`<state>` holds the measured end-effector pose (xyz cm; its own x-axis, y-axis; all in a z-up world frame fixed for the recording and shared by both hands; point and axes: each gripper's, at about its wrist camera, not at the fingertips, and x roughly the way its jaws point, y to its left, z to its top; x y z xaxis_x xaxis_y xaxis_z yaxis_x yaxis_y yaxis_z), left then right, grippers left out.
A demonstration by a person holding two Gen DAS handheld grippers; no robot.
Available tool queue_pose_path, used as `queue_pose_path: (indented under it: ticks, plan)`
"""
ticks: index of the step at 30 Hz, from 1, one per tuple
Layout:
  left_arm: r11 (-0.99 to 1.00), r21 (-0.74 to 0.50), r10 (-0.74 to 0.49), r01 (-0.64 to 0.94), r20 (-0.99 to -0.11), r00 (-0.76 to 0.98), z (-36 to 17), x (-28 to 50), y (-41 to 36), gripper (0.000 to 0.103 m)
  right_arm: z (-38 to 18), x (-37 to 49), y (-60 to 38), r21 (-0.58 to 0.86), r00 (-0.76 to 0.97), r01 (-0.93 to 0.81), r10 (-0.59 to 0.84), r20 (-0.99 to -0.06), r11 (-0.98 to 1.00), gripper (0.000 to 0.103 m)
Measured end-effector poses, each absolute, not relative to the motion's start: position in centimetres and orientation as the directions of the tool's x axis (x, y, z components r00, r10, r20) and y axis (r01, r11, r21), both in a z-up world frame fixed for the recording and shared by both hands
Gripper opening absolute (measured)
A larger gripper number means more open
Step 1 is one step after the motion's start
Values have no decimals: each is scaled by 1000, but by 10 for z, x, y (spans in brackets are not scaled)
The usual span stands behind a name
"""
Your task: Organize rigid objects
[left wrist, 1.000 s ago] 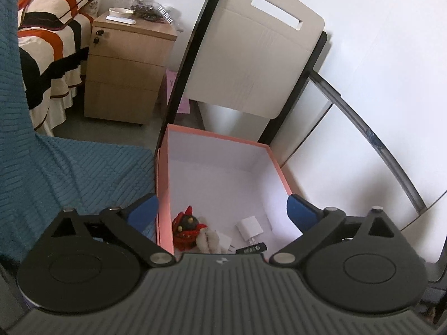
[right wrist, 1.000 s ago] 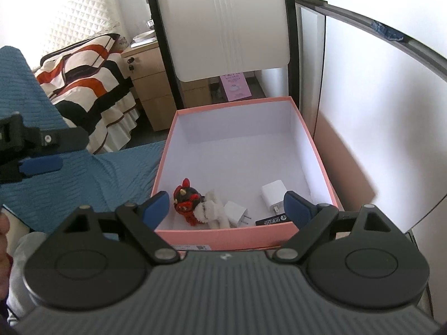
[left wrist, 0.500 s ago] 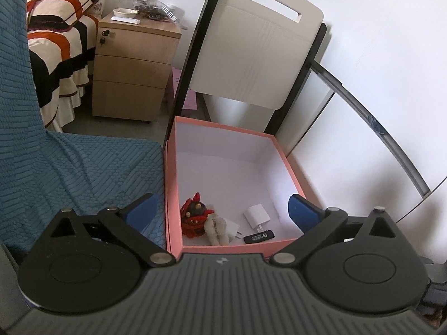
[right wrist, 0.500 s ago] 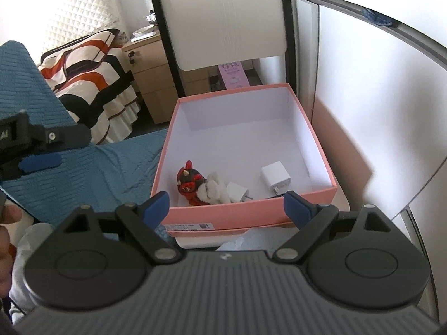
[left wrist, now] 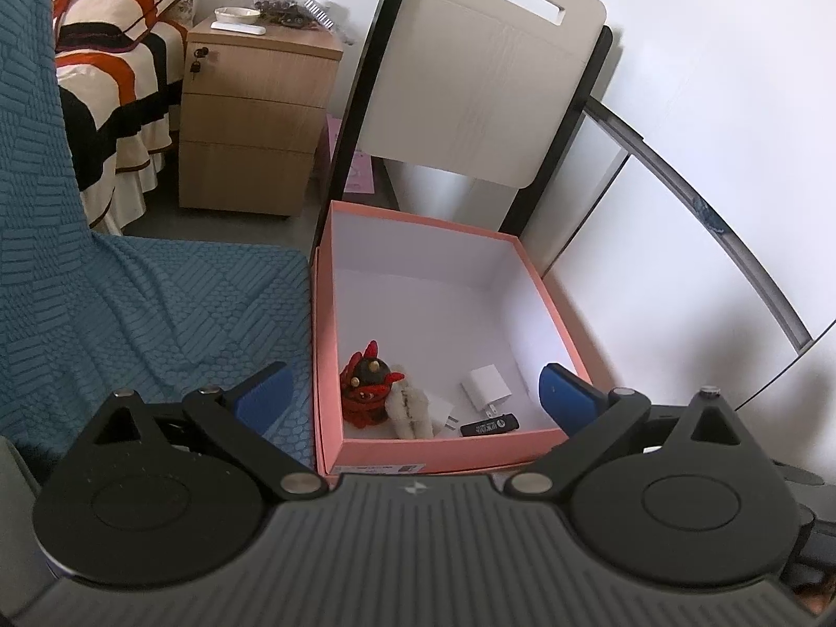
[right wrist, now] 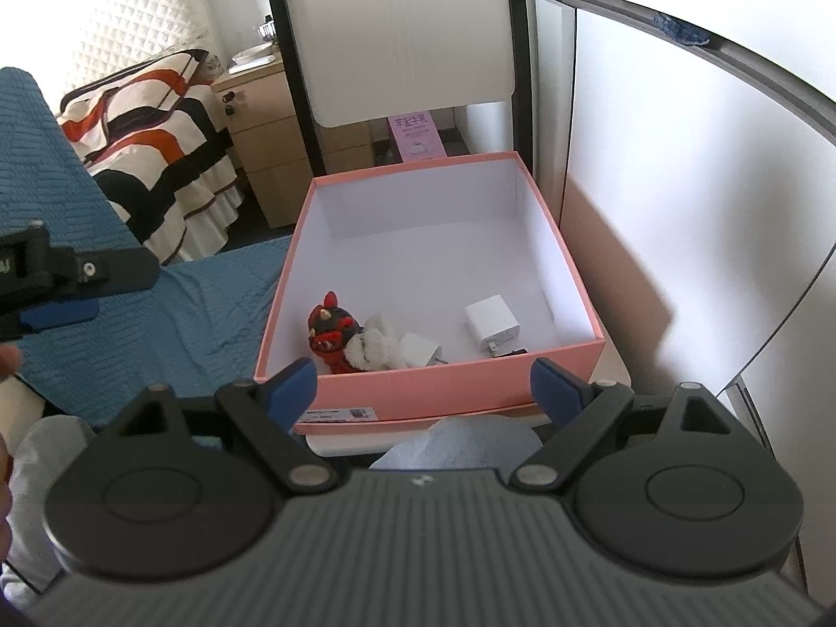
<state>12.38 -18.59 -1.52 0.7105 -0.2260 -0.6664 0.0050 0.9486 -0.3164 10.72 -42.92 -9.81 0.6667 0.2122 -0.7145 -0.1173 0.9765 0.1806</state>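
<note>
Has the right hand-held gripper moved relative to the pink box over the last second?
Yes. The right hand-held gripper has pulled back from the pink box, whose near wall now shows in full.

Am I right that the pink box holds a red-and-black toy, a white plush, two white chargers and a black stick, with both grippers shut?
Not quite: both grippers are open. The left gripper and right gripper show wide-apart jaws in their own wrist views. The pink box contents are as stated: red-and-black toy, white plush, chargers, black stick.
</note>
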Motion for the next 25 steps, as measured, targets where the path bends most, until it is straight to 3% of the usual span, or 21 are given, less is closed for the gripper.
queue_pose_path:
  ticks: [25]
  plan:
    - [942,-336,-250,14,-671,698,-22,127,-189,102,-104,109,-428,180,657,-121,214,-722,976,90]
